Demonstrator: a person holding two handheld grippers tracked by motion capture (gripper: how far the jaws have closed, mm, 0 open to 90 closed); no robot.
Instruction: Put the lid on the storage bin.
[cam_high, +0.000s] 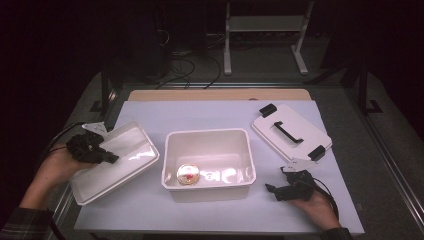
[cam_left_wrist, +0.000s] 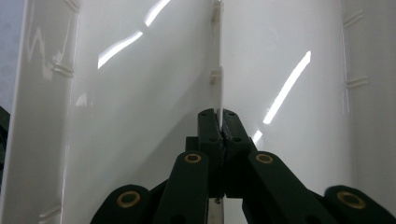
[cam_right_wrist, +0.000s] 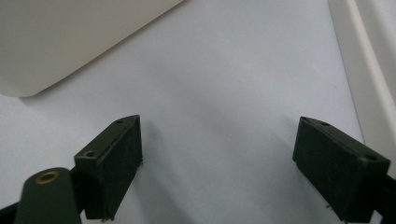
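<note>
Two white plastic bins sit on the table: one (cam_high: 209, 157) upright at the middle, one (cam_high: 115, 160) tilted near the left edge. One white lid (cam_high: 290, 132) lies toward the right edge, bearing one black handle (cam_high: 287, 131) and two black clips (cam_high: 268, 110). One small round item (cam_high: 188, 174) rests inside the middle bin. Two grippers are present, one (cam_high: 107, 156) at the left and one (cam_high: 274, 191) at the right. One grey mat (cam_high: 210, 115) covers the table.

A white lid (cam_high: 291, 131) with a black handle and clips lies at the right of the pale tabletop (cam_high: 210, 115). A white-legged stand (cam_high: 265, 35) is behind.
</note>
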